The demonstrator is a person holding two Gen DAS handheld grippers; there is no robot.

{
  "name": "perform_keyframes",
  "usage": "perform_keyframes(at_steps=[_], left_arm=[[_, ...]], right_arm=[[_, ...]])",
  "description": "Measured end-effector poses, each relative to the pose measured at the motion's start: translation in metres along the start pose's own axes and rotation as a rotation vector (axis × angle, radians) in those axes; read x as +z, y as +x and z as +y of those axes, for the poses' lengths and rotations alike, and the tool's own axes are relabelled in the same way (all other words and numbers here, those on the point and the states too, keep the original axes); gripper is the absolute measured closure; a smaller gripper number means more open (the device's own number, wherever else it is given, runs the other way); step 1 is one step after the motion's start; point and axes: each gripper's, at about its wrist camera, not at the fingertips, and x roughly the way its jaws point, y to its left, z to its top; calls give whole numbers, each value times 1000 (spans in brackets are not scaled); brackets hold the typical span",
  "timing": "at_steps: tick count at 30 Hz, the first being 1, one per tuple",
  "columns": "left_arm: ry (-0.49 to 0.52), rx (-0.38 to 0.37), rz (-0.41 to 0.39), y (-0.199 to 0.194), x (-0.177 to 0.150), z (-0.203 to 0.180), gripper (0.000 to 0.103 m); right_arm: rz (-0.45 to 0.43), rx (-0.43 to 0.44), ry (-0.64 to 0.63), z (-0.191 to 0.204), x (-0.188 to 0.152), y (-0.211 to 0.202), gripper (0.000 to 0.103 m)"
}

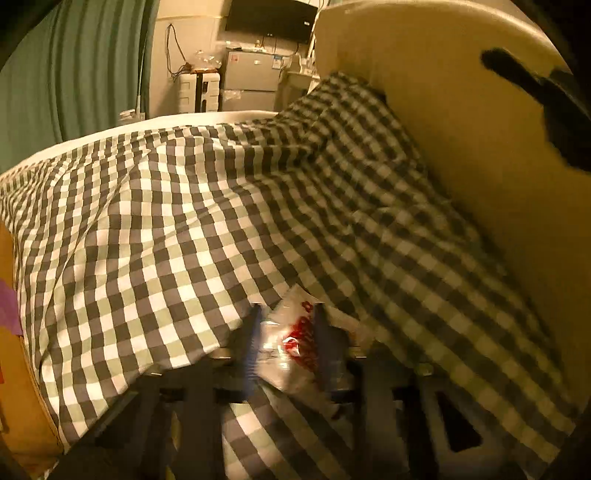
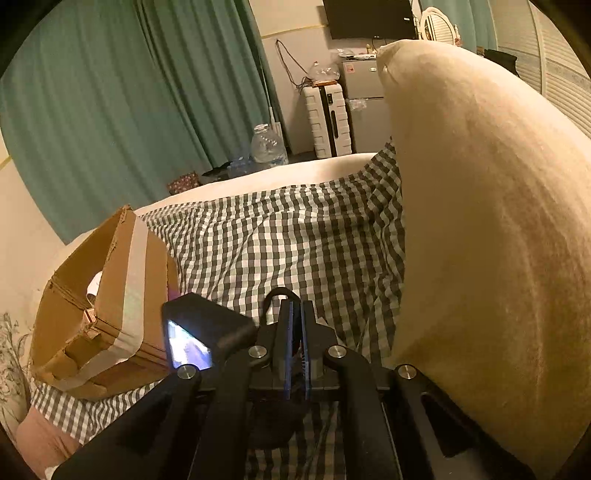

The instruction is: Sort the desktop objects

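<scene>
Two grippers: each one shows low in the centre of its own wrist view, above a grey-and-white checked cloth (image 1: 177,229).
Left gripper (image 1: 286,332): jaws clenched on a small plastic packet (image 1: 291,343); the fingers press it from both sides.
Packet look: crinkled, shiny silver-white film with red printing, blurred so the print cannot be read; its upper edge pokes above the fingertips.
Packet place: bottom centre of the left wrist frame, lifted just over the cloth.
Right gripper (image 2: 296,332): the two blue-edged fingers stand nearly together with only a thin dark gap; something small and reddish seems to sit low in that gap, too hidden to name, so I cannot tell whether the jaws hold anything.
Cardboard box (image 2: 107,302): lower left of the right wrist frame, open-topped, bound with pale tape, resting on the cloth.
Pillow (image 2: 491,229): large, cream, filling the right side of both frames, lying over the cloth's edge.
Background: green curtains (image 2: 110,110) upper left, a white suitcase (image 2: 328,122) and a wall screen (image 2: 369,18) top centre.
</scene>
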Motion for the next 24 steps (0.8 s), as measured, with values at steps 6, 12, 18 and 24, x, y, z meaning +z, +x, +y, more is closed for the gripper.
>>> perform_keyframes(at_steps=[6, 12, 18, 24], left_arm=[[-8, 30, 3, -24, -10, 6, 89], [-64, 51, -6, -46, -18, 13, 90], [-75, 69, -29, -77, -29, 13, 91], [-114, 71, -56, -119, -43, 21, 94]], right_arm=[[9, -1, 0, 2, -5, 2, 99], [19, -6, -5, 7, -12, 0, 99], [24, -15, -19, 18, -21, -11, 99], [20, 7, -16, 33, -34, -36, 99]])
